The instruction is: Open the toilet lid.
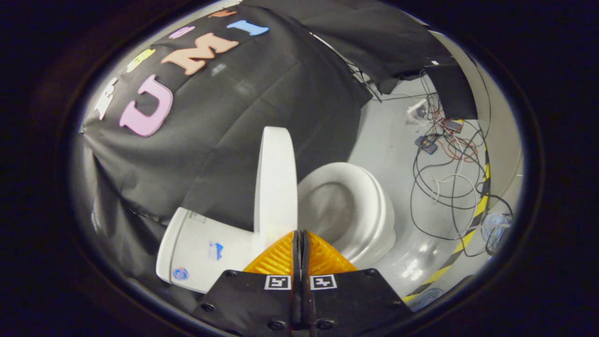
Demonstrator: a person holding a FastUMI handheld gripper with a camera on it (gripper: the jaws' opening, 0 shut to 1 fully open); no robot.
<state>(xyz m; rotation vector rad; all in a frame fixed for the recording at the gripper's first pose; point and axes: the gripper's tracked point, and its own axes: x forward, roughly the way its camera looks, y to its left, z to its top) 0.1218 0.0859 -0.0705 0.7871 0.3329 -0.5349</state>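
A tangle of black, white and red cables (449, 187) sprawls across the glossy grey floor (388, 140). Small electronic boxes (427, 144) lie among them. A yellow-and-black striped tape (470, 231) runs along the floor just beside the cables. Black cloth (224, 140) drapes the booth's wall.

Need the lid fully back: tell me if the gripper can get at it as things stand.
Probably yes. The raised lid stands just ahead of the shut gripper, nothing between them; the fingers would need opening to grasp it.
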